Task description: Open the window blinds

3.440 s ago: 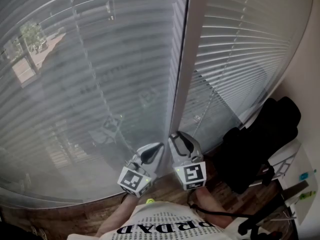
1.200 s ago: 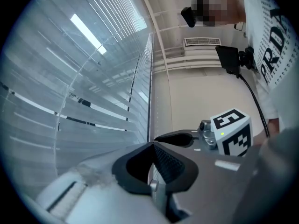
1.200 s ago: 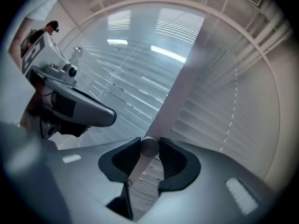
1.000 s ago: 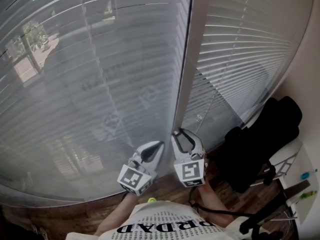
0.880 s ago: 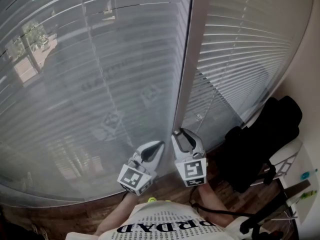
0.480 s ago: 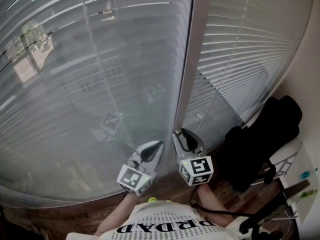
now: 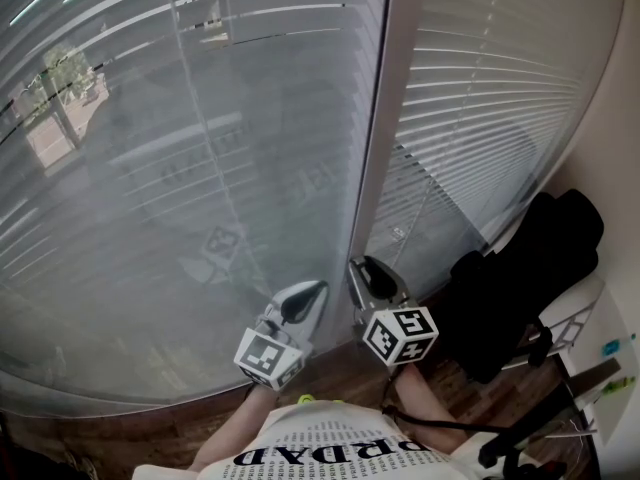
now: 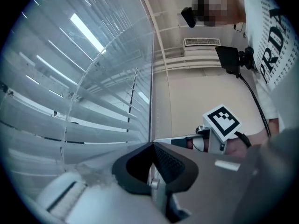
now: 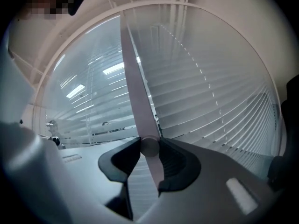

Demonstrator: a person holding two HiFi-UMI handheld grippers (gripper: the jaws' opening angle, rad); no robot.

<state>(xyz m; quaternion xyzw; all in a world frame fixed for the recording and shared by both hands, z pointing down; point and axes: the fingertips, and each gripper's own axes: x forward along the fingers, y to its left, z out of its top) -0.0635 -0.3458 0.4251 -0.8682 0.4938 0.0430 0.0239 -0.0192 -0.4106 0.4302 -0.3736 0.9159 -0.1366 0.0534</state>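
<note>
Dark wood floor [image 7: 130, 430] — pale wall [image 7: 622, 118]

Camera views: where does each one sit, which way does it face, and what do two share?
Head view: on the person's head, looking steeply down at the blinds; shows the left gripper, right gripper and shirt.
Left gripper view: rides the left gripper, looking along its shut, empty jaws beside the blinds; shows the shirt and the right gripper's marker cube.
Right gripper view: rides the right gripper, facing the blinds, jaws clamped on the tilt wand.
Shared: head and left gripper views both show that marker cube.
</note>
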